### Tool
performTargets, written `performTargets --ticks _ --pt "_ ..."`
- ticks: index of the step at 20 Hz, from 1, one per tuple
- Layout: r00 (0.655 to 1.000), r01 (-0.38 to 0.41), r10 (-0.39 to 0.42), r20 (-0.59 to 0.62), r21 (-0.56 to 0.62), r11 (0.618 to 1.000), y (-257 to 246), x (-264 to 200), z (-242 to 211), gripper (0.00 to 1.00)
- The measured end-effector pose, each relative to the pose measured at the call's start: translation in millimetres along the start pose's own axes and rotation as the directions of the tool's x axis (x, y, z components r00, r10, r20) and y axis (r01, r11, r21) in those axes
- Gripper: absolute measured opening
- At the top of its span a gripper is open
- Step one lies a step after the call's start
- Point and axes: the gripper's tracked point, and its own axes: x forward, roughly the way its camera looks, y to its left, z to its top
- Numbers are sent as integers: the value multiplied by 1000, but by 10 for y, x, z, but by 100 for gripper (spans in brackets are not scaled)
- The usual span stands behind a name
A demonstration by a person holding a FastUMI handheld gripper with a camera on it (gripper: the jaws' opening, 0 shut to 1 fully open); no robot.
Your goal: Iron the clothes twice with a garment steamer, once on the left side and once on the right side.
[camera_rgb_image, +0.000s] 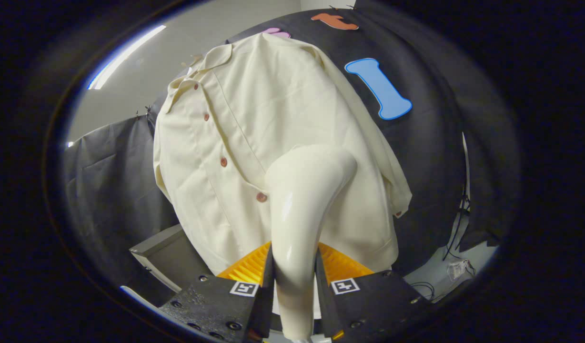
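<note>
Black cloth walls back a cream button-front shirt point(254, 143) hanging in the booth.
Gripper view: the claw point(294, 281) is clamped on the glossy cream handle of the garment steamer point(302, 200), both fingers point(266, 281) pressing its sides; the steamer's head meets the shirt front, right of the button placket, above the hem.

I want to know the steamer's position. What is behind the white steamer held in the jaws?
Behind the steamer, which the gripper clamps, hangs the cream shirt with brown buttons. The steamer hides the shirt's lower middle part, so contact cannot be judged.
</note>
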Motion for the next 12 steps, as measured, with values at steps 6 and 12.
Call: performTargets --ticks 6,12 --pt "998 34 -31 -47 76 997 -295 -105 -655 41" --pt "993 73 -63 -96 100 992 -455 -175 -1089 41"
